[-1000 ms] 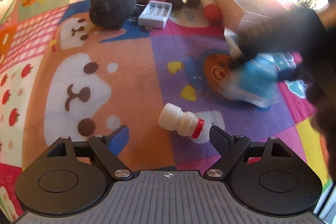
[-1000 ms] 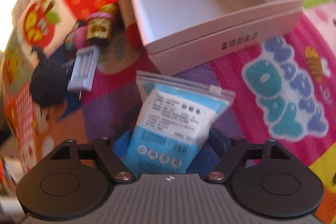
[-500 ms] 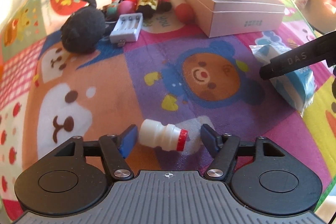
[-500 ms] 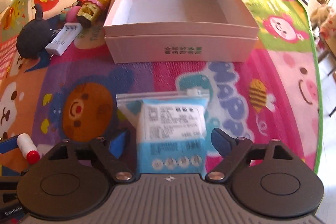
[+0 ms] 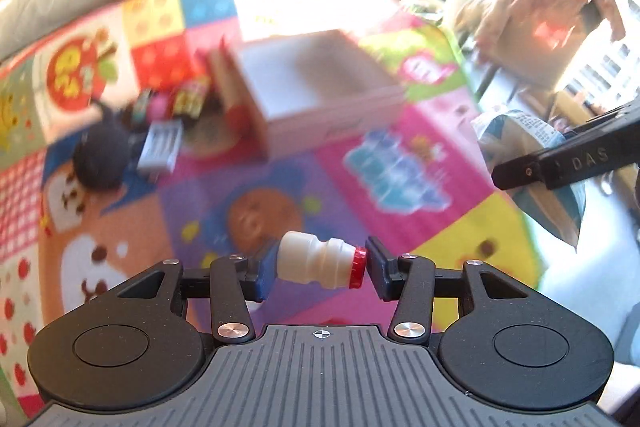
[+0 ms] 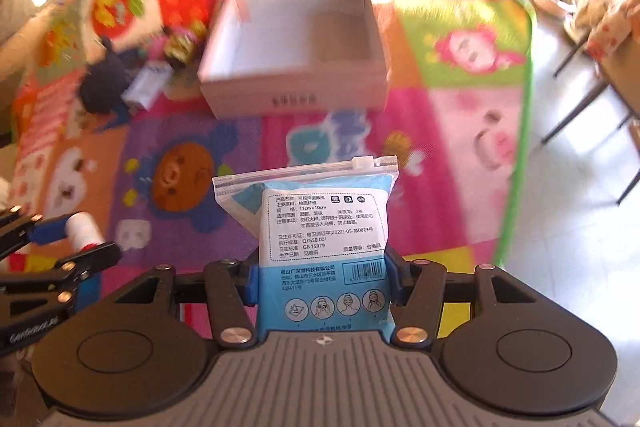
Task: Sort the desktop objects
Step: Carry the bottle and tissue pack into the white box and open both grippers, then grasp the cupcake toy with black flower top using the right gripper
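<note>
While the colourful play mat spreads under everything, the open white box sits at its far middle, empty as far as shows; beside its left wall lie a dark plush toy, a battery charger and some small blurred toys. The right gripper has just been closing and now clamps the blue wipes pouch low down, lifted off the mat; the left gripper is clamped end to end on the small white bottle — base against one pad, red cap against the other. That lengthwise hold looks risky; the round cap could pivot or pop free in a swing toward the box; the slack pouch may sag or slip — both blurred views suggest speed.
</note>
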Demonstrator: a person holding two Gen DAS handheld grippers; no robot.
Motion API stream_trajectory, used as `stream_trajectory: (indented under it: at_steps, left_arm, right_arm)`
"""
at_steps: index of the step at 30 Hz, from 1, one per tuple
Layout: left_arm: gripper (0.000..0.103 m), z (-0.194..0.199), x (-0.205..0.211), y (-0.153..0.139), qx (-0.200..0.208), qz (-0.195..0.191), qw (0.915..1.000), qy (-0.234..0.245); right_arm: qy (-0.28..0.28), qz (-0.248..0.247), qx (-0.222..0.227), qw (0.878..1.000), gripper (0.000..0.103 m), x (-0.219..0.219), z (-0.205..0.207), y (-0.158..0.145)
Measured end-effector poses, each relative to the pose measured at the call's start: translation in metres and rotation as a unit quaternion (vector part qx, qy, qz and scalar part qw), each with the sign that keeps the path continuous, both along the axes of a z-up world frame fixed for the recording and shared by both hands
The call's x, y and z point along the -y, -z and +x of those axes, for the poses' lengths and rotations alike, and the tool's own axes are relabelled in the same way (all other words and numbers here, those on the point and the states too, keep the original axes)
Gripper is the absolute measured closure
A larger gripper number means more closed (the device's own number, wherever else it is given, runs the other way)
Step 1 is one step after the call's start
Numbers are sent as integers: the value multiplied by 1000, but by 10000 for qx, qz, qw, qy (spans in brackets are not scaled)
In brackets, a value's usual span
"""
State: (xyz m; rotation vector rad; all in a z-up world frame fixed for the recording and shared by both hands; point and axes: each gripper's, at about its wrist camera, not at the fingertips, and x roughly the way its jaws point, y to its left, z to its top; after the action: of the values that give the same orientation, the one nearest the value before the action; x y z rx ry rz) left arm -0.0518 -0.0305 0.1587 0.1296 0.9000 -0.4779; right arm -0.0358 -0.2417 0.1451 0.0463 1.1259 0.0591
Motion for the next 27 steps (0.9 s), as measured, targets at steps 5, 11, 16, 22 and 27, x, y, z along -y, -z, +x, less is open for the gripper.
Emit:
stream_trajectory:
  at_steps: [5,11,16,22,27]
  left_arm:
    - [52,14,16,-33,361,-224,9991,-48]
    - [52,88,37,-70,1271,-581,9897,-311]
    - [16,158,30,-57,1382,-846,9830,-868]
    - [8,146,-15,18,719,-343,9893,-1219]
    - [8,108,-55,102,-256,146,9890,-1449]
  right_arm:
    - [-177,-203,501,9984,48,24,-17,-55]
    - [333,477,1045,9928,48,51,30,-88]
    - [552,931,1912,9756,11,44,113,-98]
    - [849,557,1927,9760,8,19,139,-50]
    - [393,-16,1247,9914,8,-21,102,31]
